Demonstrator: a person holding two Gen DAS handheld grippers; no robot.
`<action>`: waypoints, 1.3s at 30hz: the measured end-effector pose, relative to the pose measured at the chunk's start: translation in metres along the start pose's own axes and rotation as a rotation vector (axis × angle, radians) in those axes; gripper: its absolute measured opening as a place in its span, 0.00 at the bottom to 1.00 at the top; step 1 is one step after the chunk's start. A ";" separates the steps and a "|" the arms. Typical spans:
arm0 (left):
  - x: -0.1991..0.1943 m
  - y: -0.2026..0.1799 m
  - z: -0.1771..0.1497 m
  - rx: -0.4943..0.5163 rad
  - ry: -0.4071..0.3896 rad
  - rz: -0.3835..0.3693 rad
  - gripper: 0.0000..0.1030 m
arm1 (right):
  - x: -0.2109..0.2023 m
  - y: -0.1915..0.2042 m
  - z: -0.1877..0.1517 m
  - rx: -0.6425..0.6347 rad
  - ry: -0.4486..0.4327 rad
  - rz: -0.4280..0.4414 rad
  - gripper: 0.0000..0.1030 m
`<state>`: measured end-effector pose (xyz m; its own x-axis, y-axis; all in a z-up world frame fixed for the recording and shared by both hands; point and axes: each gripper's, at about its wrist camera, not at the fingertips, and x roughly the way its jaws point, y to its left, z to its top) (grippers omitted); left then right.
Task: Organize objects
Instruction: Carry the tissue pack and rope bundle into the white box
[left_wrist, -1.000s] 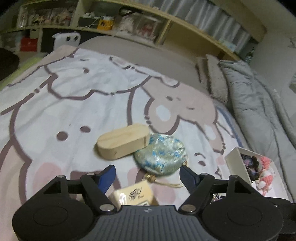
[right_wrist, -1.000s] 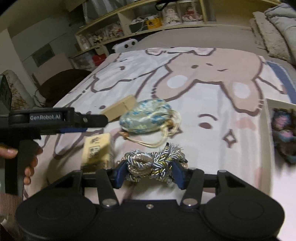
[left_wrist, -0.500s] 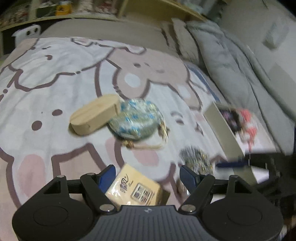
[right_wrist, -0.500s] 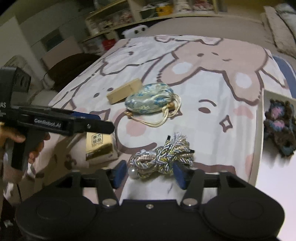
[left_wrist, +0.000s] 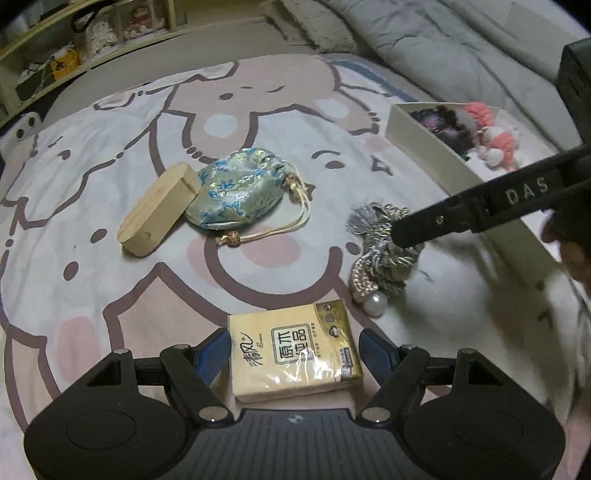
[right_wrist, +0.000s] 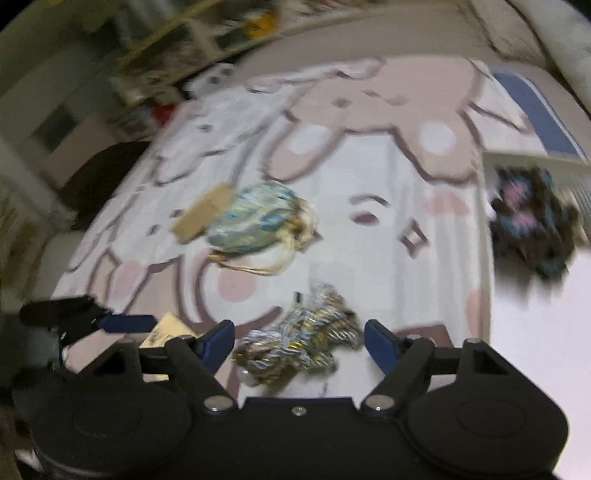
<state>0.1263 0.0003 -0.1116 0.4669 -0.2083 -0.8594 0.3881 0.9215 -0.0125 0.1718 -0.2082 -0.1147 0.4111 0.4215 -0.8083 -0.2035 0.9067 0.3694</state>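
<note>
On the bed, our left gripper (left_wrist: 294, 347) is spread wide around the tissue pack (left_wrist: 293, 355) and our right gripper (right_wrist: 299, 341) wide around the tassel (right_wrist: 299, 345); we should centre each before squeezing gently.

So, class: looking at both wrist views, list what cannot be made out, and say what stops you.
- Right wrist view: motion blur smears the braided cord bundle and shelf items.
- Left wrist view: the right gripper covers part of the bundle.
- White box: far end hidden behind the right gripper's body.
- Tissue pack: near edge hidden by the left gripper.
</note>
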 end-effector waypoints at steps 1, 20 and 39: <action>0.001 0.000 0.001 -0.008 0.001 0.009 0.75 | 0.002 -0.004 -0.002 0.064 0.021 0.000 0.67; 0.014 0.002 0.004 -0.086 0.027 0.044 0.72 | 0.027 -0.028 -0.023 0.636 0.003 0.073 0.45; -0.032 0.022 0.008 -0.242 -0.165 0.097 0.71 | -0.026 0.008 0.002 0.124 -0.141 0.015 0.33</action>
<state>0.1266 0.0249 -0.0804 0.6228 -0.1478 -0.7683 0.1443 0.9868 -0.0728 0.1612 -0.2115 -0.0895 0.5307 0.4248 -0.7334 -0.1026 0.8912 0.4419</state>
